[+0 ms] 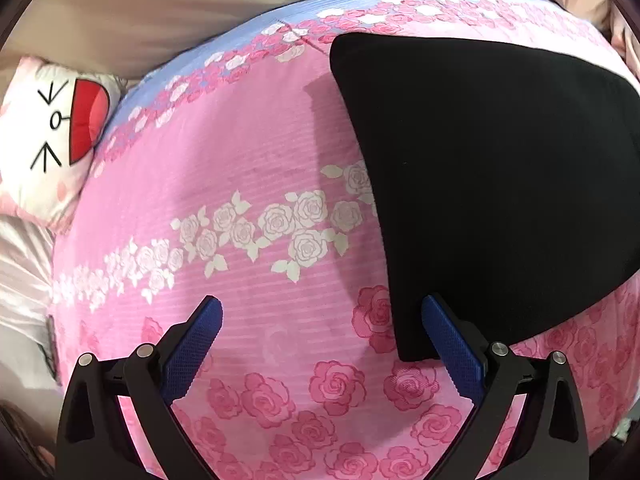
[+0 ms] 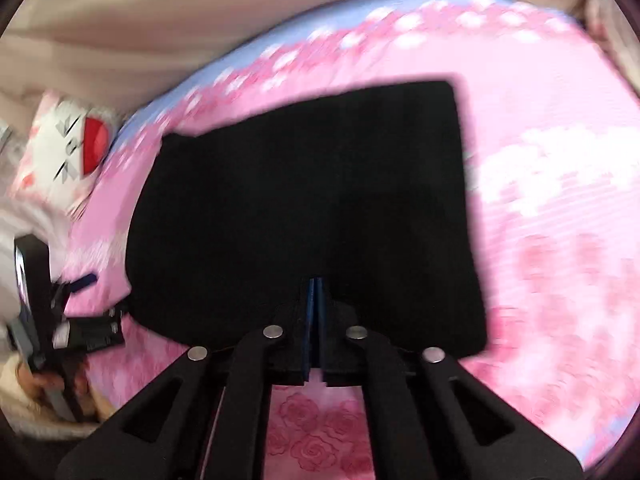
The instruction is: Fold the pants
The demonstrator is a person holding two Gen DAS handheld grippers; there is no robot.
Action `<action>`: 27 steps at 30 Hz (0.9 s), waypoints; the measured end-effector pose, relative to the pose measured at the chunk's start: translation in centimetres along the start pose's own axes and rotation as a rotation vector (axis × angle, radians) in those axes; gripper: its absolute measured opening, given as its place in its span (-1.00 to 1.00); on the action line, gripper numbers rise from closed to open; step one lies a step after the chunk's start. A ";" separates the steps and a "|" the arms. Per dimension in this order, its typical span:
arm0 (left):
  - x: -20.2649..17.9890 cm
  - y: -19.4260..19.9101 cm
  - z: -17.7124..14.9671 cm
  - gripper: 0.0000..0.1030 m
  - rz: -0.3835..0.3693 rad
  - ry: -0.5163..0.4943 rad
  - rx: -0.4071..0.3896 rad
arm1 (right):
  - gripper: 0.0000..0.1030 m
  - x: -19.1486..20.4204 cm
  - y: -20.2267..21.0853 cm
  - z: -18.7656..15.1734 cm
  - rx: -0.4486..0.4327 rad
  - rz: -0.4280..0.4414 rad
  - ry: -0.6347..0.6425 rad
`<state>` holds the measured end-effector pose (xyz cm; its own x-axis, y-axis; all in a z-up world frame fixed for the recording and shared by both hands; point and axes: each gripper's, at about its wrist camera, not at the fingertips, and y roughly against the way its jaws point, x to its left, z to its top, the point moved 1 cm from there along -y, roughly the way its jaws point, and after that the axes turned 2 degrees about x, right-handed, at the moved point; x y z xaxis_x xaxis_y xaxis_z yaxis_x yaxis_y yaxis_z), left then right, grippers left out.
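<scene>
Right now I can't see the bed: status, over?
Left gripper open, empty, beside pants. Right gripper shut on pants edge. Pants folded flat on bedspread. Pillow well clear.

left gripper (image 1: 322, 320): jaws wide apart, angled down | right gripper (image 2: 316, 292): jaws together, seemingly pinching cloth

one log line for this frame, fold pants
step: folding | left gripper: open, empty | right gripper: shut on pants edge | pants: black, on pink floral bedsheet
</scene>
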<state>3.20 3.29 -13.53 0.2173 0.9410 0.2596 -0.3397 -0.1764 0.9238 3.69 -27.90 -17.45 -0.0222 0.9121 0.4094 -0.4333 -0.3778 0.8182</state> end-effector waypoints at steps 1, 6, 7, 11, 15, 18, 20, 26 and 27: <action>-0.1 0.0 0.0 0.90 0.006 -0.006 0.000 | -0.85 0.1 0.4 -0.1 -0.009 -0.008 0.016; 0.0 -0.1 0.0 0.90 0.002 0.007 0.014 | -0.99 -4.8 0.9 -2.2 0.007 -0.027 -0.078; 0.1 -0.1 0.0 0.90 -0.001 0.013 0.021 | -0.99 -5.5 2.0 -2.4 -0.007 -0.025 -0.123; 1.0 2.7 0.2 0.89 -0.041 0.064 -0.029 | -0.80 -5.3 4.9 -3.0 -0.033 -0.037 -0.112; -0.6 3.7 0.8 0.90 -0.090 0.020 -0.036 | -0.49 -8.0 4.3 -4.0 -0.019 -0.030 -0.208; -1.8 1.1 0.7 0.90 -0.065 -0.004 0.058 | -0.49 -9.8 3.6 -4.9 -0.005 0.001 -0.291; -1.8 0.3 0.7 0.90 -0.070 0.012 0.093 | -0.49 -9.2 3.2 -4.9 0.008 -0.020 -0.223; -1.4 -0.6 0.9 0.90 -0.087 0.045 0.152 | -0.16 -7.3 1.0 -4.1 -0.007 0.070 -0.182; -1.4 -0.7 0.9 0.90 -0.081 0.043 0.155 | 0.06 -7.4 0.2 -3.9 0.001 0.087 -0.208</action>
<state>3.91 1.81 -14.28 0.1978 0.9648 0.1731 -0.1772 -0.1384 0.9744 0.21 -34.12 -21.88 0.1264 0.8237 0.5528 -0.4371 -0.4540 0.7764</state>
